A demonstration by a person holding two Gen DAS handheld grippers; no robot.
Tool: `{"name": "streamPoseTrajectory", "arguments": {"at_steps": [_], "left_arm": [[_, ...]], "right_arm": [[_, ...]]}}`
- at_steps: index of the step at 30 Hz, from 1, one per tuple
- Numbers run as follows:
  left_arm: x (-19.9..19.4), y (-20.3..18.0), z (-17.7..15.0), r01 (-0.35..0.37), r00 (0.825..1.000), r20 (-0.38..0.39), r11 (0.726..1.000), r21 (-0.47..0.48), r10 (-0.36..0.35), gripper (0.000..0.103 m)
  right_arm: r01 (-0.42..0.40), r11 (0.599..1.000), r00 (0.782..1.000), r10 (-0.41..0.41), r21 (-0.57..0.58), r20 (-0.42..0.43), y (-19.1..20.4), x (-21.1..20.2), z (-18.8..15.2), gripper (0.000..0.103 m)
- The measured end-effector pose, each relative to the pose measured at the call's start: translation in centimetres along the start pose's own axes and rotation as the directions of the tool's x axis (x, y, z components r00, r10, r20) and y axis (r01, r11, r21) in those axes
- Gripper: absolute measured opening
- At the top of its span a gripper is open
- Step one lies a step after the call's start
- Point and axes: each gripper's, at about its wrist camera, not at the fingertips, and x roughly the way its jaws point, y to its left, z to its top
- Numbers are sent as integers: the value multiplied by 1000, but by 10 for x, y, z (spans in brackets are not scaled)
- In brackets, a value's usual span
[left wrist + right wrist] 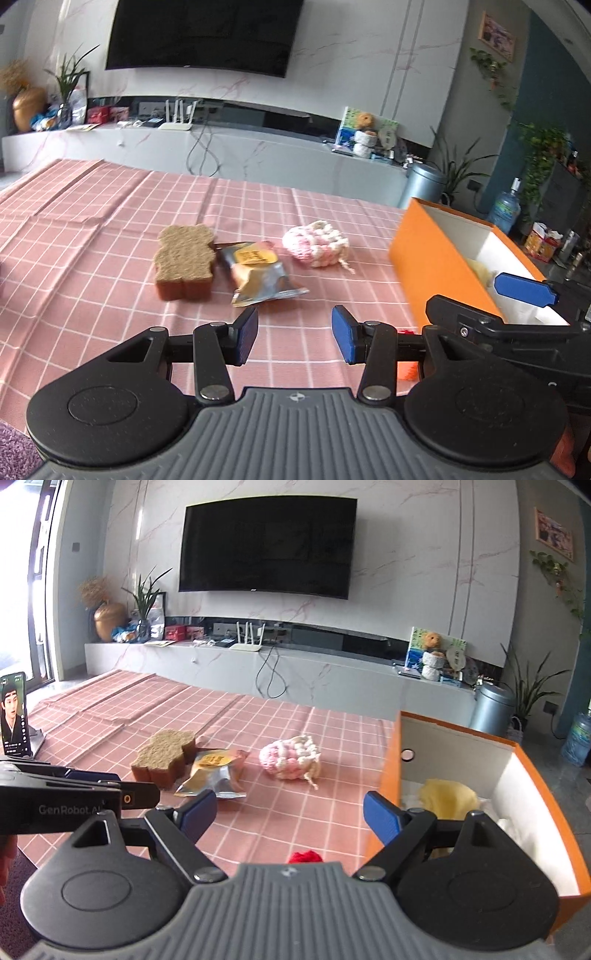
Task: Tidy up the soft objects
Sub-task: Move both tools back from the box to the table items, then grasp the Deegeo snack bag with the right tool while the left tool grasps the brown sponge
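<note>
A: Left wrist view. What lies on the pink checked surface (110, 221)?

B: Centre of the frame, left to right: a brown bear-shaped sponge (184, 262), a foil snack packet (258, 277) touching the sponge's right edge, and, apart from both, a pink-and-white crocheted pouch (316, 242) with a short cord trailing at its lower right.

A: And the container?

B: An orange box (436, 266) with a white interior stands at the right edge of the surface. A pale yellow soft item lies inside it, clearest at right of centre in the right wrist view (448, 795).

A: State of the left gripper (294, 338)?

B: At lower centre, its jaws stand partly apart with only bare cloth between the blue pads; nothing is gripped.

A: The right gripper (291, 814)?

B: Lower centre of its own view, jaws spread wide and holding nothing. One pad sits in front of the box's near orange wall. A red fuzzy item (306, 857) shows on the surface just above the gripper body, partly hidden.

A: Anything else?

B: A phone (14, 712) with a lit screen stands propped at the left edge of the right wrist view.
</note>
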Motion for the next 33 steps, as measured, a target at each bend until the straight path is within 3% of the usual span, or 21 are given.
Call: {"name": "streamPoseTrajectory", "arguments": {"at_steps": [7,14,15,18,22,24,27,33], "left_arm": [[18,36,7,-64,998,-7,997,-53,63,52],[42,61,20,-111,994,-27,993,-33,110,52],[46,64,21,-116,993,-32,993,-30,115,53],[59,76,27,-115,992,-54,992,-48,113,72],[77,89,37,-139,989,-61,988,-62,135,76],[86,98,42,-130,990,-74,987,-90,124,86],[98,106,48,-112,991,-87,986,-120,102,87],[119,107,52,-117,986,-129,991,-64,108,88]], "right_arm": [[-39,999,998,38,-13,-42,18,44,7,85],[-73,997,994,72,-7,-86,33,89,19,85],[-79,997,993,78,-7,-89,36,95,20,85],[-96,995,990,95,-9,-107,45,115,24,85],[-114,993,985,110,-27,-134,55,142,29,77],[-126,991,982,119,-38,-147,58,154,30,77],[-141,988,977,130,-55,-172,64,172,30,77],[-162,984,968,145,-70,-203,74,198,28,77]]}}
